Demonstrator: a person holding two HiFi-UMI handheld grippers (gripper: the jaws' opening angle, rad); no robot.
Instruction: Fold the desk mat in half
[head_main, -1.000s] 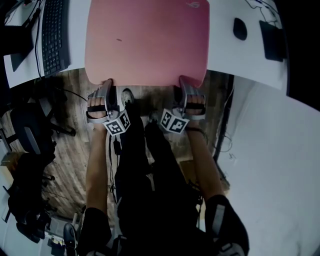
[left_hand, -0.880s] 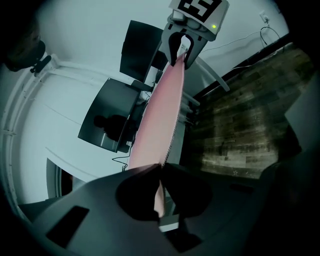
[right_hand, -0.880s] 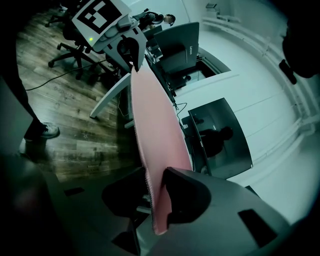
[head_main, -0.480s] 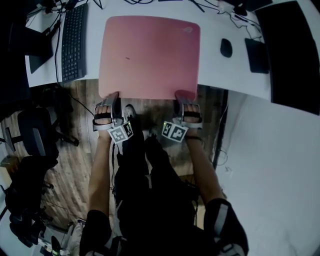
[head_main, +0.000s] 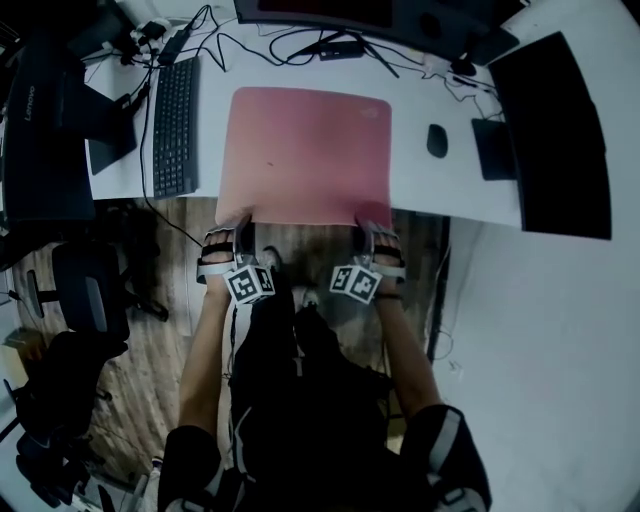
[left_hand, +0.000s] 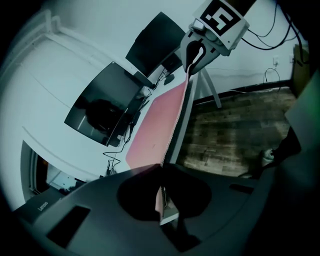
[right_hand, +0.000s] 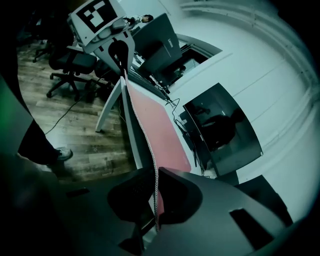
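Mat: one, pink, flat on the white desk. Its near edge hangs past the desk's front edge, above the wood floor.

Left gripper: one, jaws together, clamped on the mat's near left corner.

Right gripper: one, jaws have just been closing and are now pinched on the near right corner, with the mat's edge between them.

Around the mat:
- Keyboard: one, just beside the left edge, apart from it.
- Mouse: one, near the right edge.
- Small dark pad: one, beyond the mouse.
- Cables: several, running along the far edge.
- Laptop: one, at far left.
- Dark screens: one at the top, one at the right.
- Chair: one, on the floor to the left.

Head view only: the whole mat, and both forearms over the person's dark legs.

Gripper views only: the mat's near edge on end, a pale dotted strip running from each gripper's jaws to the other gripper, and a white desk leg under the top.
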